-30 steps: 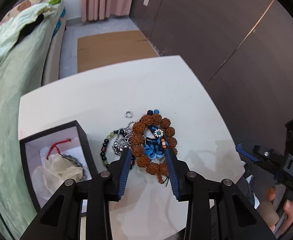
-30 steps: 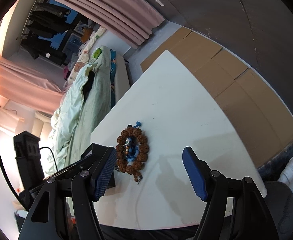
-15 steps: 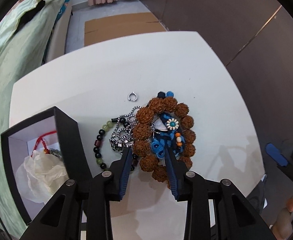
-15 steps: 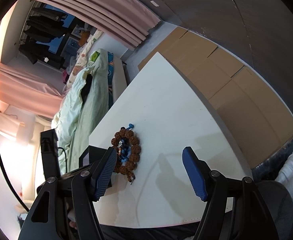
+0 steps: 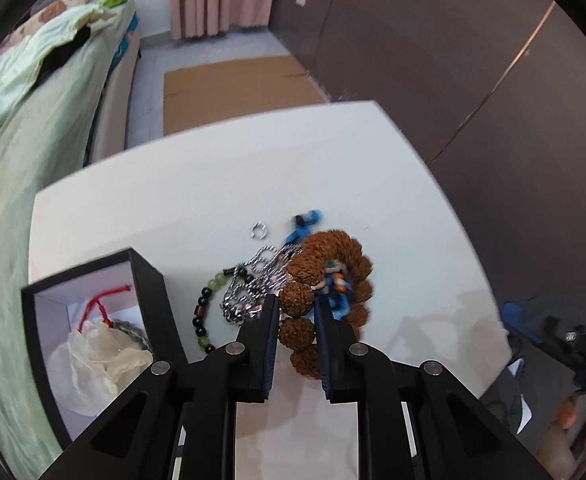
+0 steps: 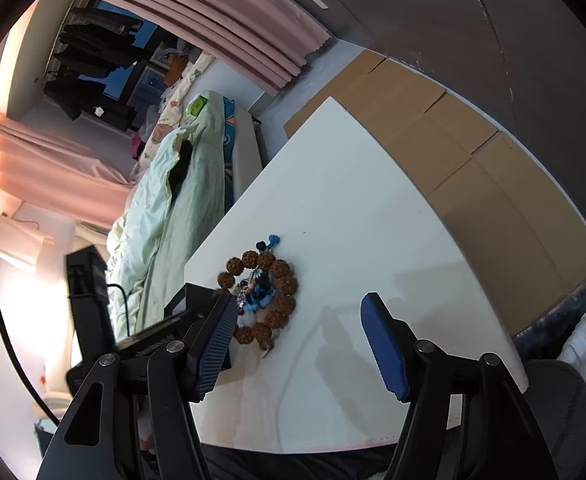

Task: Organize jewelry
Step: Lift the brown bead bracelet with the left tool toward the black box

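My left gripper (image 5: 296, 308) is shut on the near side of a brown seed-bead bracelet (image 5: 329, 256) with a blue cord, and the bracelet looks lifted and blurred. Left of it on the white table (image 5: 213, 184) lie a silver chain (image 5: 253, 284), a green and black bead bracelet (image 5: 203, 312) and a small silver ring (image 5: 259, 230). An open black box (image 5: 149, 280) at the left holds a red cord and crumpled tissue. My right gripper (image 6: 297, 320) is open and empty above the table's near edge, with the brown bracelet (image 6: 277, 292) beyond its left finger.
A bed with a green cover (image 5: 33, 140) runs along the table's left side. Cardboard sheets (image 5: 233, 88) lie on the floor beyond the table. A dark wall (image 5: 453, 60) stands at the right. The table edge is close on the right and near sides.
My left gripper has closed on the brown bracelet's near beads and pulled it up and back; the blue cord trails. The right gripper stays open and has shifted slightly.
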`<action>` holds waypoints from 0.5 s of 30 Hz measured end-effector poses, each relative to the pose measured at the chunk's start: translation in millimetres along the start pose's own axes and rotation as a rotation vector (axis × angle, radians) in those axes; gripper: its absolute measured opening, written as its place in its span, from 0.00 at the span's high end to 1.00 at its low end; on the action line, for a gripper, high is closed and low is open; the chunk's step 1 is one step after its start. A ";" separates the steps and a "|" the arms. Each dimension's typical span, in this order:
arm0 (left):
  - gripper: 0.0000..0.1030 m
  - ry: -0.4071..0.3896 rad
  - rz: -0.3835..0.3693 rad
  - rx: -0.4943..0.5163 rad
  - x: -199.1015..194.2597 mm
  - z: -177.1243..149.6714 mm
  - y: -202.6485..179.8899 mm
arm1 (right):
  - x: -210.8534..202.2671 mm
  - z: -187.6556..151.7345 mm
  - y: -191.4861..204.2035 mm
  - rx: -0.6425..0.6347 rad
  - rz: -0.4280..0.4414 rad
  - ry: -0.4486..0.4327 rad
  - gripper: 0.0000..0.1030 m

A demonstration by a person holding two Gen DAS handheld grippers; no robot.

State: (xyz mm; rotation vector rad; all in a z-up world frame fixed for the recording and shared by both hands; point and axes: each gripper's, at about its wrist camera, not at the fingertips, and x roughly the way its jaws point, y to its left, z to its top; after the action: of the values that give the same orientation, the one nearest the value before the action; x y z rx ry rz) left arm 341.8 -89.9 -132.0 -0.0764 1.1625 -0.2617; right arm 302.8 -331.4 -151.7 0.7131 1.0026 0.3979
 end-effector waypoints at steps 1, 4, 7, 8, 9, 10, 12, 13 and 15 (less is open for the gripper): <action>0.82 -0.010 -0.014 0.004 -5.4 0.3 -1.5 | 0.3 -0.3 1.7 -0.004 0.002 0.001 0.37; 0.82 -0.040 -0.039 0.021 -22.5 1.6 -5.9 | 1.1 -0.7 4.8 -0.011 0.003 0.002 0.37; 0.82 -0.068 -0.059 0.030 -38.4 1.1 -9.5 | 0.7 0.0 8.4 -0.016 0.004 0.000 0.37; 0.82 -0.082 -0.063 0.033 -44.9 0.4 -10.3 | 0.7 0.2 9.7 -0.018 0.005 0.000 0.37; 0.82 -0.093 -0.069 0.032 -50.1 1.3 -10.9 | 0.7 0.4 11.2 -0.021 0.005 0.000 0.37; 0.82 -0.101 -0.075 0.031 -53.5 2.9 -11.4 | 1.2 0.4 13.1 -0.025 0.005 0.000 0.37; 0.82 -0.124 -0.081 0.029 -64.9 4.3 -9.4 | 2.7 0.5 14.6 -0.030 0.006 0.002 0.37; 0.82 -0.136 -0.086 0.027 -72.1 5.1 -8.0 | 4.5 0.6 16.4 -0.032 0.007 0.005 0.37; 0.82 -0.156 -0.092 0.026 -83.4 5.8 -4.8 | 8.5 -0.2 19.9 -0.038 0.010 0.011 0.37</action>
State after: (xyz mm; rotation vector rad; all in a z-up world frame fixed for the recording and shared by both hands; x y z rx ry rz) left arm 315.4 -74.7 -53.9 -0.1251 1.0019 -0.3459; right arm 307.2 -312.0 -143.0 0.6824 1.0003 0.4286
